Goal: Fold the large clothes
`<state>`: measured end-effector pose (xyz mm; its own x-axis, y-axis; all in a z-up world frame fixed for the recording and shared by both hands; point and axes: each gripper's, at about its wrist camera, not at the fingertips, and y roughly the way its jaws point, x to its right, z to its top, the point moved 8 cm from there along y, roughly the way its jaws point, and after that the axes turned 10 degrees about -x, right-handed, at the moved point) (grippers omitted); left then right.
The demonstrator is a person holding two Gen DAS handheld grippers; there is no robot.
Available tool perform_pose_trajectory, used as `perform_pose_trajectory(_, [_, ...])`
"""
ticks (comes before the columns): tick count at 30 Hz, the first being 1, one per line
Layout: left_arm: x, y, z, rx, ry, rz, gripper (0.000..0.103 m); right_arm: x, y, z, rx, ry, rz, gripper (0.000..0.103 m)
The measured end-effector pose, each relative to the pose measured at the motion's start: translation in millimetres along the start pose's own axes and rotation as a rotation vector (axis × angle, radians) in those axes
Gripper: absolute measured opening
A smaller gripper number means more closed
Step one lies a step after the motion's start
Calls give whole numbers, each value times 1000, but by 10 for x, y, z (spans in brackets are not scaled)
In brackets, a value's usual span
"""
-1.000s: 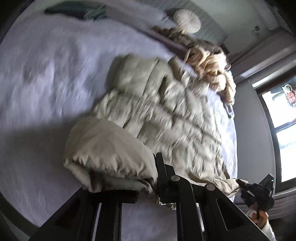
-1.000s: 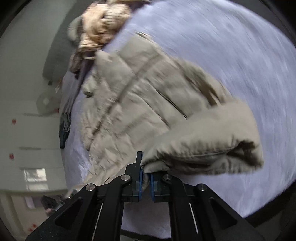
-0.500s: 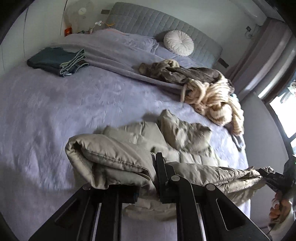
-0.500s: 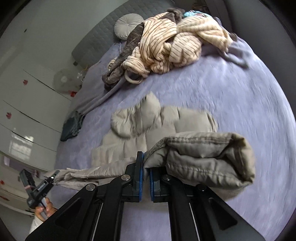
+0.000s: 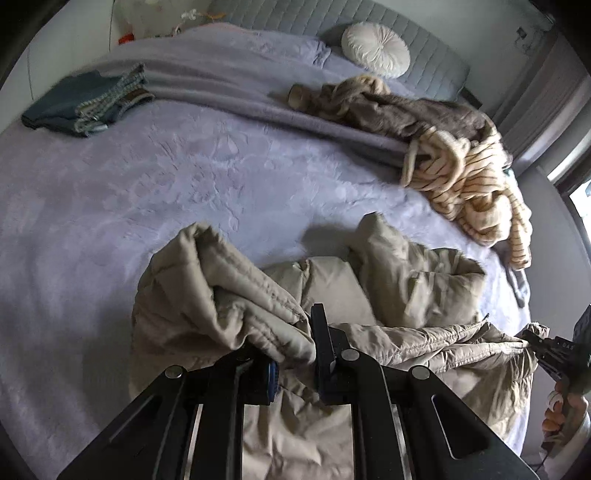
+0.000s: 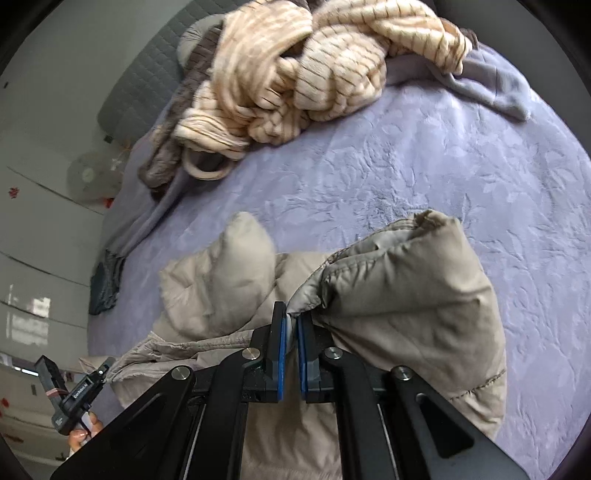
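Beige quilted jacket [image 5: 369, 295], puffy and slack, occupying the near edge of the bed [image 5: 147, 184]. Left claw [image 5: 293, 354] closed down on a thick bunched fold at one corner of the hem; fabric fills the gap between the blue pads and spills over the left finger. Right claw [image 6: 291, 332] nearly shut, blue pads pinching a thin seam edge at the opposite corner, with a padded lobe rolled over its right finger. Held hem edge stretched taut between the two claws, running left to right across the near side. Rest of the jacket lying ahead of both claws, away from the holder, collar end raised in two peaks farther up the bed. Long axis thus judged to point straight forward from the held edge, toward the headboard [image 5: 406, 22]. Both claws about equally near the garment; neither favoured. Coming move judged to be carrying the held edge forward over the body to make a fold; risk of the bulky left-hand bunch slipping or landing uneven.

Farther off: striped cream garment [image 5: 469, 177] heaped with a brown garment [image 5: 406, 110] toward the right side of the bed, well apart from the jacket. Folded dark clothes [image 5: 77, 105] at far left. Round white cushion [image 5: 375, 50] against the headboard.
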<state>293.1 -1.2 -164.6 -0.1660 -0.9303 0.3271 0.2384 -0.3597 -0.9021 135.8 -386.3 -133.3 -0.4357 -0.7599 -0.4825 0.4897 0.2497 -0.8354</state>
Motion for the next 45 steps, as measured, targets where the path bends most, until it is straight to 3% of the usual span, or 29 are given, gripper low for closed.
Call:
perform_pose_trajectory(11, [-117, 807, 250, -41, -20, 43, 17, 280, 752, 366, -49, 31, -43, 6])
perform_pose_trajectory(18, [-96, 717, 275, -35, -5, 68, 20, 300, 848, 427, -52, 64, -24, 7])
perform_pose_trajectory(20, [-75, 554, 254, -12, 29, 85, 29, 265, 748, 416, -57, 52, -4, 13])
perform_pose_trajectory(21, [-68, 493, 239, -4, 46, 95, 30, 244, 707, 412, -59, 45, 5, 21])
perform_pose_trajectory(23, [-55, 354, 206, 8, 78, 118, 30, 178, 577, 396, -60, 22, 33, 45])
perform_pose_trajectory(24, [-51, 303, 188, 11, 86, 121, 30, 139, 481, 382, -49, 6, 45, 66])
perform_pose_trajectory(25, [-49, 237, 167, 17, 91, 121, 30, 102, 403, 369, -36, -9, 52, 69])
perform_pose_trajectory(29, [-47, 25, 164, 49, 76, 106, 30, -76, 201, 175, -41, -99, 20, 67])
perform_pose_trajectory(31, [-32, -85, 180, 77, 56, 81, 30, -170, 213, 101, -55, -151, -6, 29])
perform_pose_trajectory(33, [39, -148, 203, 100, 52, 48, 30, -253, 260, 12, -71, -198, -44, 22])
perform_pose_trajectory(34, [103, -144, 203, 107, 68, 38, 45, -300, 297, -30, -76, -215, -38, 22])
perform_pose_trajectory(35, [170, -110, 186, 106, 93, 41, 92, -361, 377, -61, -89, -234, -27, 22])
perform_pose_trajectory(36, [233, -66, 159, 109, 118, 61, 103, -399, 433, -83, -95, -245, -25, 22])
perform_pose_trajectory(37, [327, 14, 134, 124, 159, 73, 103, -436, 493, -106, -101, -256, -28, 22])
perform_pose_trajectory(42, [559, 662, 21, 29, 253, 111, 102, -434, 878, -147, -121, -274, -67, 21])
perform_pose_trajectory(44, [510, 907, 73, 22, 253, 172, 91, -372, 986, -104, -113, -264, -83, 17])
perform_pose_trajectory(45, [475, 985, 114, 19, 243, 177, 91, -364, 1024, -75, -108, -262, -87, 16])
